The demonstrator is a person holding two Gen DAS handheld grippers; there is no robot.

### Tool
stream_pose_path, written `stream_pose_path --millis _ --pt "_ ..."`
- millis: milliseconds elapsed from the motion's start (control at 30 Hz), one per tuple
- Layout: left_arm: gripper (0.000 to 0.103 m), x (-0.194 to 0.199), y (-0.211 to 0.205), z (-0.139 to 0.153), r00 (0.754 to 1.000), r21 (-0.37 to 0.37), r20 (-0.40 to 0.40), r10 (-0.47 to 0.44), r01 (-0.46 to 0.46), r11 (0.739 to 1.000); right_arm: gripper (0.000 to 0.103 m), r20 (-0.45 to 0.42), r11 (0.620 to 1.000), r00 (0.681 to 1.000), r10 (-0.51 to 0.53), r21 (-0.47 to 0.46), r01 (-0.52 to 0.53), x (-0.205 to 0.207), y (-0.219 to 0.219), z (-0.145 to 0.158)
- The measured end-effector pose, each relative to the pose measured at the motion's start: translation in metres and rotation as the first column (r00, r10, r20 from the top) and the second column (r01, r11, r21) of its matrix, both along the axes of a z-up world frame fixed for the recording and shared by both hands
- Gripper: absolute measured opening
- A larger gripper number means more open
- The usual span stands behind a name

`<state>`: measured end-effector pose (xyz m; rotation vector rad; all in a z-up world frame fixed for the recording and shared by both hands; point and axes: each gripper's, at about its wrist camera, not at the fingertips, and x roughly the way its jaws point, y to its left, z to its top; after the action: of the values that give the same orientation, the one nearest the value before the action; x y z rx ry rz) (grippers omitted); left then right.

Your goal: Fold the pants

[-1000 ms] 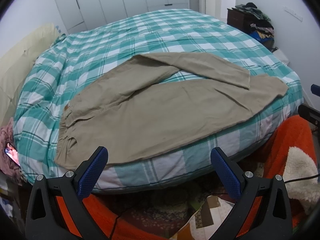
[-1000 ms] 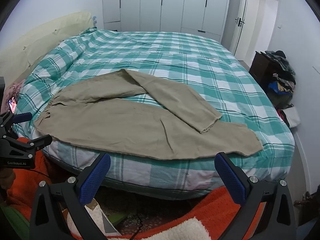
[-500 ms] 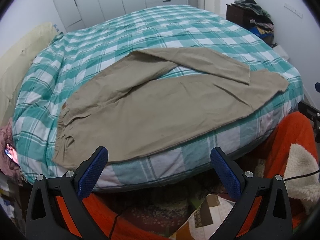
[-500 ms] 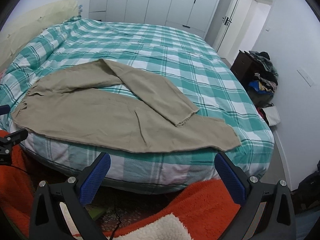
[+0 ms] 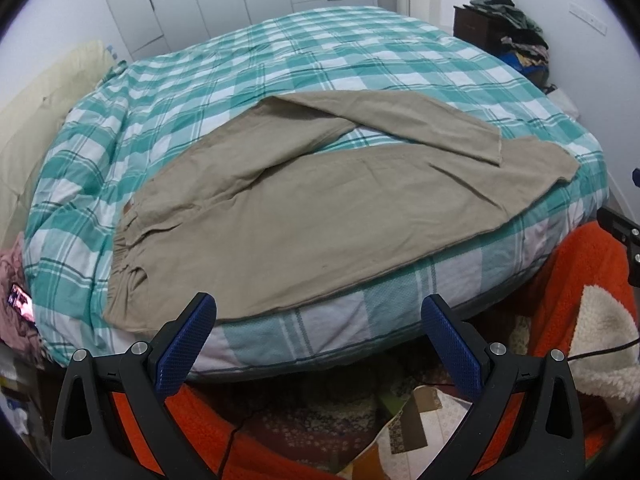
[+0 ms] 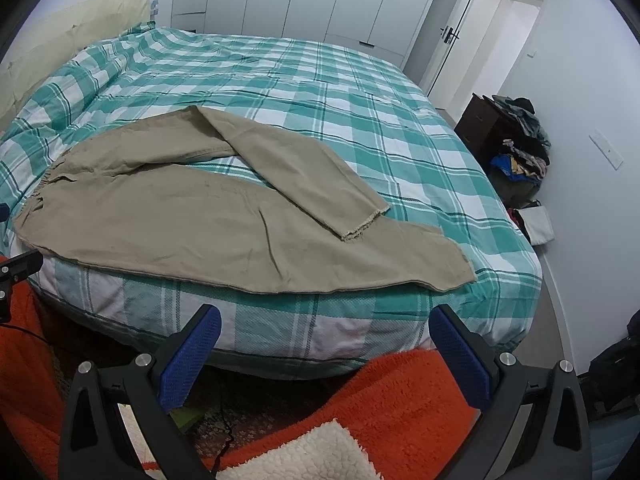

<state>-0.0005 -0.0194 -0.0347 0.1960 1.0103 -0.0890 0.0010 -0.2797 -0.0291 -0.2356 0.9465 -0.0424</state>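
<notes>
With both the left claw (image 5: pixel 318 338) and right claw (image 6: pixel 326 346) spread and empty, you have advanced toward the bed's (image 6: pixel 360 120) near edge, so grasp the khaki pants (image 6: pixel 192 224) next.

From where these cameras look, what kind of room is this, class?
Most likely a bedroom: a large bed with a teal plaid cover, tall white wardrobe doors behind it, and tan pants spread on it.

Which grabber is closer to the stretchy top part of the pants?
The left tool. It hangs open at the bed's edge, just in front of the waistband. The right tool, also open, sits farther along, near the pants hem end.
</notes>
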Motion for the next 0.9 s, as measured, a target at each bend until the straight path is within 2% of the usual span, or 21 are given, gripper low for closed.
stream_pose_path --millis 700,767,833,867,900 --pt "0.102 0.001 0.002 -0.005 1.0 0.009 -0.012 -0.001 0.001 1.0 0.103 -0.008 1.0 1.0 0.009 0.015 -0.009 -0.001 -0.001 -0.004" --pt "0.102 0.003 0.006 -0.008 1.0 0.002 -0.025 0.011 -0.011 1.0 0.103 0.0 0.992 0.996 0.09 0.091 -0.09 -0.003 0.002 -0.007" --pt "0.102 0.005 0.012 -0.009 0.999 -0.007 -0.033 0.03 -0.03 1.0 0.101 0.016 0.959 0.975 0.224 0.178 -0.223 0.0 0.002 -0.012" --pt "0.102 0.006 0.014 -0.01 0.999 -0.01 -0.035 0.04 -0.04 0.999 0.1 0.053 0.942 0.959 0.277 0.182 -0.282 0.005 -0.002 -0.014" --pt "0.102 0.008 0.018 -0.011 0.998 -0.012 -0.039 0.054 -0.055 0.998 0.1 0.093 0.941 0.952 0.29 0.151 -0.302 0.012 -0.007 -0.014"
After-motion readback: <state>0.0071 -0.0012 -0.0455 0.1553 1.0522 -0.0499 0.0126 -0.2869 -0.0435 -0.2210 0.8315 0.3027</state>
